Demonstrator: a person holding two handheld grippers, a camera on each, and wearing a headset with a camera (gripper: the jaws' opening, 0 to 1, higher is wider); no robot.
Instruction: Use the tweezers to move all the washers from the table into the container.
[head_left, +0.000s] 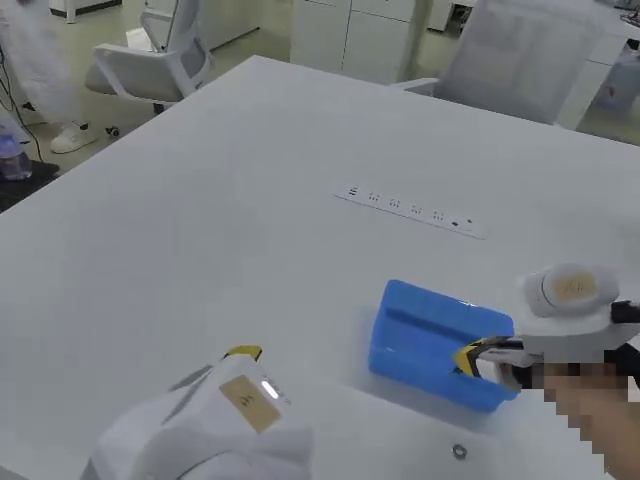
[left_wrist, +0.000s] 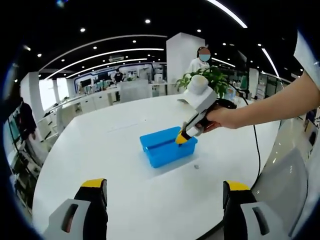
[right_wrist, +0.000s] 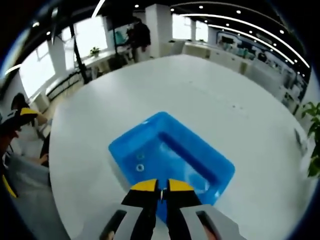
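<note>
The blue container (head_left: 425, 330) stands near the table's front right. My right gripper (head_left: 470, 357) hangs over its right end. In the right gripper view the jaws are shut on a thin dark sliver, the tweezers (right_wrist: 161, 191), above the container (right_wrist: 200, 157). Two washers (right_wrist: 140, 167) lie inside at its left end. One washer (head_left: 459, 451) lies on the table in front of the container, also seen as a washer (left_wrist: 196, 166) in the left gripper view. My left gripper (left_wrist: 165, 197) is open and holds nothing, well short of the container (left_wrist: 160, 150). It is low at the front left, left gripper (head_left: 245, 355).
A flush socket strip (head_left: 410, 210) sits in the white table (head_left: 200, 220) beyond the container. Office chairs (head_left: 150, 60) stand at the far edge. A person (left_wrist: 197, 60) stands by a plant across the room.
</note>
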